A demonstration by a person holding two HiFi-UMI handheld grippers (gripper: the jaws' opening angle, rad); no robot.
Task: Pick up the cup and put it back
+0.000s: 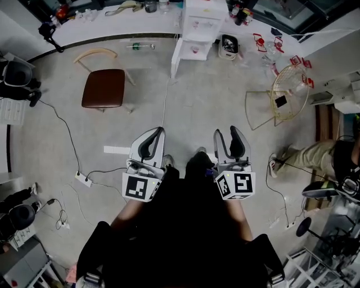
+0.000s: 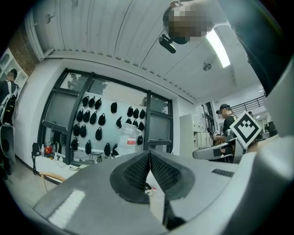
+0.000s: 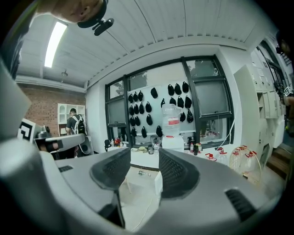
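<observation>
Both grippers are held low in front of me, pointing level toward the far white counter (image 1: pixel 112 25). My left gripper (image 1: pixel 159 130) is shut, and in the left gripper view its ribbed pads (image 2: pixel 138 170) meet at the tip of the left gripper (image 2: pixel 149 154) with nothing between them. My right gripper (image 1: pixel 227 135) stands open; in the right gripper view the right gripper (image 3: pixel 144 158) holds nothing, and only floor and counter show through the gap. A small dark cup (image 1: pixel 151 5) stands on the counter, far from both grippers; in the right gripper view the cup (image 3: pixel 150 149) shows near bottles.
A brown-seated chair (image 1: pixel 103 88) stands ahead on the left. A white drawer unit (image 1: pixel 197 28) sits against the counter, a wire fan guard (image 1: pixel 289 93) at right. Cables and a power strip (image 1: pixel 83 179) lie on the floor at left. Another person's leg (image 1: pixel 306 154) is at right.
</observation>
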